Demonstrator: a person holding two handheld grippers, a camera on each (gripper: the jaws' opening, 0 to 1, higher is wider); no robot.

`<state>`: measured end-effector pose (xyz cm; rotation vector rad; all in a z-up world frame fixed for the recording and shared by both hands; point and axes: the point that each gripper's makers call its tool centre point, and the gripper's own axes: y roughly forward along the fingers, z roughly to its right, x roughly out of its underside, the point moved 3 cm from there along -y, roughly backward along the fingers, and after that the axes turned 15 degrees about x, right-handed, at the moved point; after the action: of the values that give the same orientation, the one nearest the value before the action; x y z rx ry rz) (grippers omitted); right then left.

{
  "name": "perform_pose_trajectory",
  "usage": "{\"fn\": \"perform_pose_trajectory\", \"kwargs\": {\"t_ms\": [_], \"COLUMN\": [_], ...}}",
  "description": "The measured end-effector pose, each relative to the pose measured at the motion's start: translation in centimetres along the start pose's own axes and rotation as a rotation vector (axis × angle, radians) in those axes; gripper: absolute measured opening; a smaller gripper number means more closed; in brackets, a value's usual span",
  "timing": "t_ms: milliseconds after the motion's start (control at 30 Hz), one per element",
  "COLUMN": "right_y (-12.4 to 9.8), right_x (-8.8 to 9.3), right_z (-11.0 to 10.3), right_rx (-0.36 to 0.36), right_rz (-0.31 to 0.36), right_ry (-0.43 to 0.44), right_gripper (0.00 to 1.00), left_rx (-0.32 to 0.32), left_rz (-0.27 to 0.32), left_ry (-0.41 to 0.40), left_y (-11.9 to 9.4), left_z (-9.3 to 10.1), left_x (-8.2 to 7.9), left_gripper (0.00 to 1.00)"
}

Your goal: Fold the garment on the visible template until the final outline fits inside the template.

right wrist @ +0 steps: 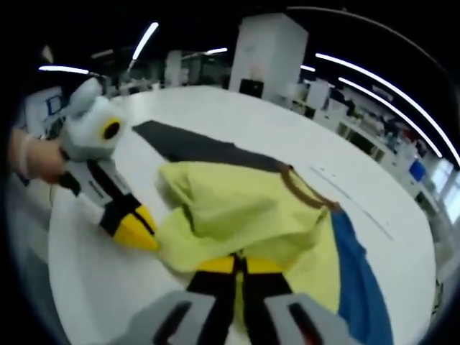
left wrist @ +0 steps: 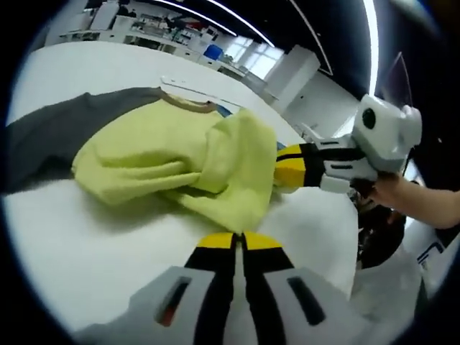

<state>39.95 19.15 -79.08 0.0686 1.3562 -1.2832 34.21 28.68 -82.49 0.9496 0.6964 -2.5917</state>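
A yellow-green shirt [left wrist: 180, 154] with a brown collar [left wrist: 188, 105], a grey sleeve [left wrist: 57, 136] and a blue sleeve [right wrist: 359, 280] lies bunched on the white table [left wrist: 93, 251]. In the left gripper view, my left gripper [left wrist: 241, 241] is shut on the shirt's near edge. My right gripper [left wrist: 282, 167] comes in from the right, shut on a fold of the shirt. In the right gripper view, my right gripper [right wrist: 241, 264] pinches yellow cloth [right wrist: 237, 208], and my left gripper [right wrist: 147, 241] holds the cloth's left edge. A thin template line [right wrist: 352, 195] runs on the table beyond the collar.
A person's hand [left wrist: 402, 192] holds the right gripper, and another hand [right wrist: 32, 154] holds the left one. A white pillar [right wrist: 266, 50] and rows of desks [left wrist: 154, 32] stand beyond the table. The table's rounded edge [left wrist: 345, 237] is near on the right.
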Motion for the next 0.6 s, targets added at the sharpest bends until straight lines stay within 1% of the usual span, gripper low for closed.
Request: {"fn": "perform_pose_trajectory", "kwargs": {"t_ms": [33,100,167,233,367,467,600], "right_y": [-0.1,-0.8,-1.3,-2.1,-3.5,-4.7,-6.9], "right_x": [0.0,0.0,0.0,0.0,0.4,0.9,1.6], "right_z": [0.0,0.1,0.1,0.1,-0.1,-0.4,-1.2], "right_rx": [-0.002,-0.002,-0.007,-0.009,-0.024,-0.037,-0.067], "right_rz": [0.001,0.001,0.005,0.009,0.012,0.006,0.003], "right_ry": [0.003,0.004,0.000,-0.003,-0.015,-0.027,-0.024], "right_gripper": [0.00,0.00,0.00,0.00,0.00,0.00,0.00], "left_rx": [-0.005,0.003,0.011,0.024,0.024,0.021,0.010], "left_rz": [-0.002,-0.005,0.003,0.030,0.014,0.004,-0.018], "left_ry": [0.014,0.016,-0.015,-0.031,-0.019,-0.015,-0.003], "left_y": [-0.1,-0.6,-1.3,-2.1,-3.9,-5.0,-7.3], "left_z": [0.1,0.3,0.5,0.9,1.7,1.8,2.2], "left_x": [-0.1,0.0,0.0,-0.2,0.5,0.9,2.1], "left_gripper": [0.00,0.00,0.00,0.00,0.00,0.00,0.00]}}
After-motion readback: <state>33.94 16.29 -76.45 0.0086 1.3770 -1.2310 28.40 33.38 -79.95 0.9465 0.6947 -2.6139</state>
